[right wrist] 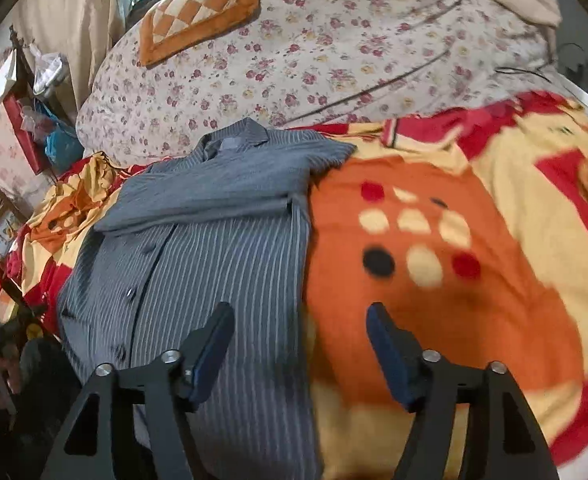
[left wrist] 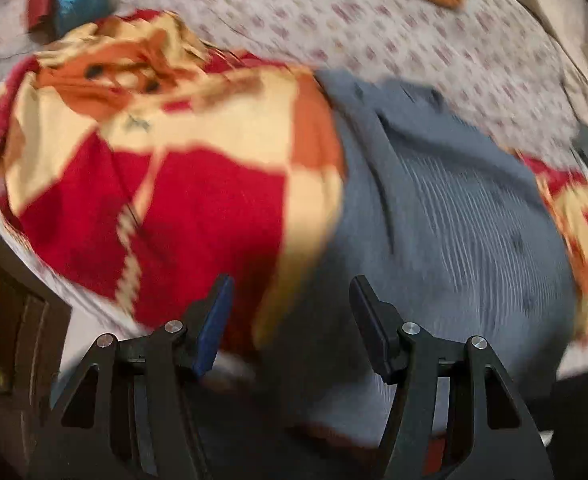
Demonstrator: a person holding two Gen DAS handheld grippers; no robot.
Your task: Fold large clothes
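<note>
Left tongs (left wrist: pixel 290 300) and right tongs (right wrist: pixel 300 326) both gape, gripping nothing.

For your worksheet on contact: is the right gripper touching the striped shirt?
Apart. In the right wrist view the right gripper hangs open above the striped shirt, nothing between its fingers, and no fabric is gathered or lifted around them.

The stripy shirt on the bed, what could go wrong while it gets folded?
1. The grey striped shirt lies on a soft, rumpled red and orange blanket, so the next grab might pinch blanket along with shirt.
2. One side is already folded over near the collar; a tug at the bottom could pull that fold loose.
3. Both tongs, left and right, are open and empty, so nothing holds the shirt flat.
</note>
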